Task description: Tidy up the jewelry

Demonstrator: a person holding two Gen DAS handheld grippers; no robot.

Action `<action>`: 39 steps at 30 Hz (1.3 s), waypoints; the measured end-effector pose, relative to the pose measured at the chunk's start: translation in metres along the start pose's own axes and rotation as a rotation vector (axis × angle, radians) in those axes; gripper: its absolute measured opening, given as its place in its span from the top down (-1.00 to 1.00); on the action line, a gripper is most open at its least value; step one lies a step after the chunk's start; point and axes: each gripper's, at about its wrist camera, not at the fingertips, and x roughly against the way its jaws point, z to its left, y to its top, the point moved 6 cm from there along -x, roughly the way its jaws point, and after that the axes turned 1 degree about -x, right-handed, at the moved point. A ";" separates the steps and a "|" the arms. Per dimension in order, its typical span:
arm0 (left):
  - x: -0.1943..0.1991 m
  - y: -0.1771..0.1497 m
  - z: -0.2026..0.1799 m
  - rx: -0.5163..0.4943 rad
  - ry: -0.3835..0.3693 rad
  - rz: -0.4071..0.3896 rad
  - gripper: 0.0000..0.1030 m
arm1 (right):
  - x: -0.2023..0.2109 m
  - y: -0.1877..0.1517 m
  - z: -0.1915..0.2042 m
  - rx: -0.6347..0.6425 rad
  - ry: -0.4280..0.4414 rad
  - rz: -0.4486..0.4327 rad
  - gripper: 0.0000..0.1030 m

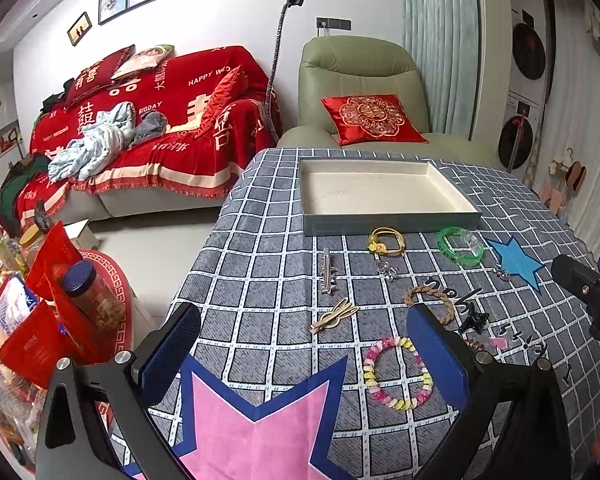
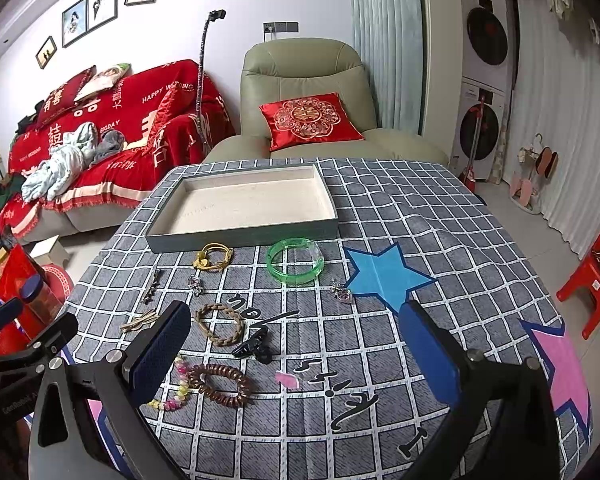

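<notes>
Lower centre of both views: left gripper (image 1: 300,364) and right gripper (image 2: 296,352) hover w/ jaws released, nothing grasped. Tray (image 2: 244,236) empty, so start step; next: grasp nearest item, e.g. pastel coil bracelet (image 1: 396,372).

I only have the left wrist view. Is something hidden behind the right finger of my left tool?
Observer: Yes, a brown coil tie lies there, right beside the pastel bracelet.
Operator: Is the right tool holding anything?
Observer: No. The right tool is open, with nothing between its fingers.
Operator: Anything off to the right that I can't see?
Observer: A red stool stands there.
</notes>
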 end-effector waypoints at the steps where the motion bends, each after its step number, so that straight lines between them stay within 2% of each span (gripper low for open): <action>1: 0.000 0.000 0.000 -0.001 0.000 0.000 -1.00 | 0.000 0.000 0.000 -0.001 0.000 0.001 -1.00; 39: -0.002 0.001 0.004 0.008 0.000 0.004 -1.00 | -0.002 0.003 -0.002 -0.005 0.004 0.000 -1.00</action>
